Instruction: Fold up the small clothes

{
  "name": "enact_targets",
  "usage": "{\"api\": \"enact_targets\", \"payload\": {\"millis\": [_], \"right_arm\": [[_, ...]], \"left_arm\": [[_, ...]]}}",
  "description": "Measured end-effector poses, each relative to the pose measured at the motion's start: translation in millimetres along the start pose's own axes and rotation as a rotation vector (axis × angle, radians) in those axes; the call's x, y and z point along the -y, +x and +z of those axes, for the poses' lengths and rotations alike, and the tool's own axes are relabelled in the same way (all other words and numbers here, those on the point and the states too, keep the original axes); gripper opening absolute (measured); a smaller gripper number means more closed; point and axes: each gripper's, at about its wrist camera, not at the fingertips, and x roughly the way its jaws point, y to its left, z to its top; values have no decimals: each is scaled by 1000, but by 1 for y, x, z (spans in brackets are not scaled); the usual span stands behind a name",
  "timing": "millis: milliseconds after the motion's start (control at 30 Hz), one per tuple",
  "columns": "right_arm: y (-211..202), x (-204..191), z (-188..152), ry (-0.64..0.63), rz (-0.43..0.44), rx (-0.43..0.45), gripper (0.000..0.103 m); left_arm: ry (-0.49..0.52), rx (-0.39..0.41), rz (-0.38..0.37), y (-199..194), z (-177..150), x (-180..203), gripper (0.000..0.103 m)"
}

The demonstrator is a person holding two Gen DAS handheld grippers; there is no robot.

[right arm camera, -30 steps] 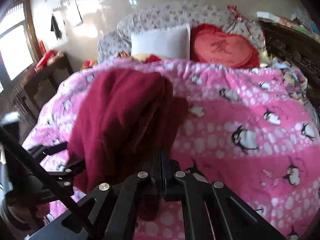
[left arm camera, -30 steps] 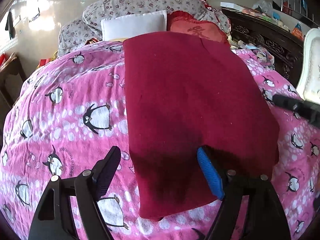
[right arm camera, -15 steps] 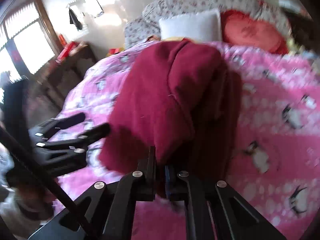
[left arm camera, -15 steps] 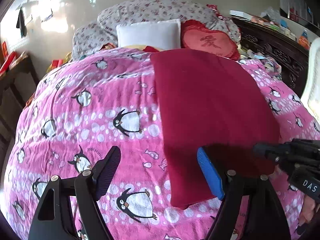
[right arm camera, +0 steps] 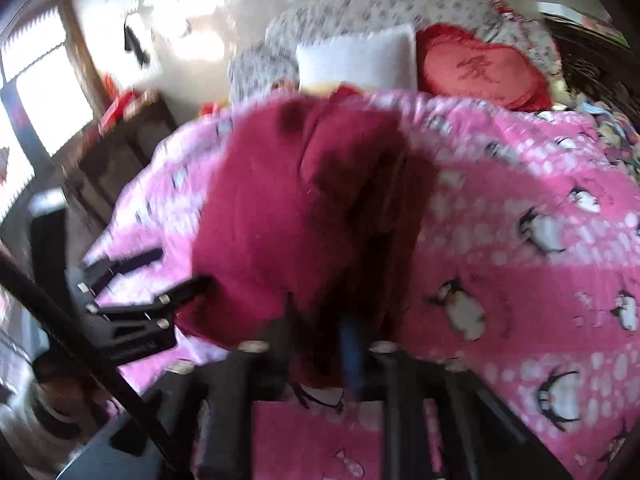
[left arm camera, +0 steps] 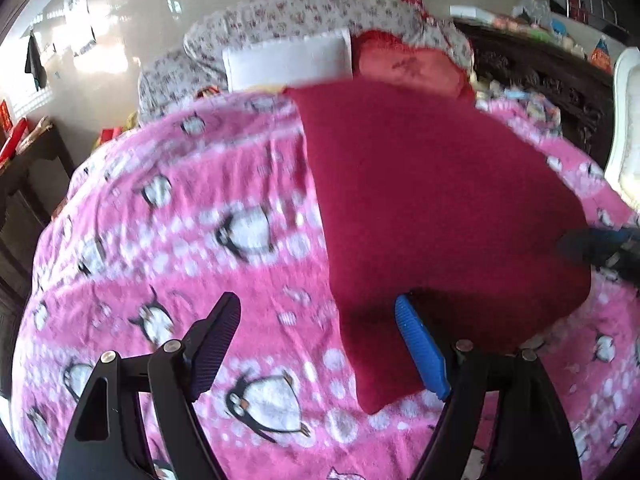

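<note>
Left gripper (left arm camera: 316,344): jaws wide apart, holding nothing, the blue pad just over the near left edge of the red cloth (left arm camera: 432,208). Right gripper (right arm camera: 320,344): view blurred; fingers appear closed on a near fold of the cloth, though grip cannot be confirmed. The cloth lies on the penguin blanket (left arm camera: 180,240), long axis running near to far, towards the white pillow (left arm camera: 288,60). Judgement: the right is the nearer hand.
</note>
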Motion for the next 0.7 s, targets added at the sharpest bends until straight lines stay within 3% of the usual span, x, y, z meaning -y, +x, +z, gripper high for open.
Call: {"api": "enact_targets", "payload": {"millis": [67,167,267,300,367,467,600,700], "right_arm": [[-20,-8,18,-27,-38,101,37],[-20,-22,45,-59,-70,160,37],[19,-29,69,-76,-64,117,36],[29,-29,71,-91,-96,95,36],[69,-16,79,-89,-241,23,33],[107,15,86,-41,-279,-6,33],[107,21,91,-16,-246,2,34],[82,13,88,-6,-223,14,36]], "left_arm": [[-6,25,-1,-3,11,0,79],[-31,21,-4,4,23,3,79],[-41,21,-8,15,30,8,79],[-34,14,-6,21,32,11,79],[-24,3,-8,31,34,15,83],[-29,12,-6,40,38,16,91],[-58,-2,-19,45,39,13,93],[-54,2,-10,42,36,13,93]]}}
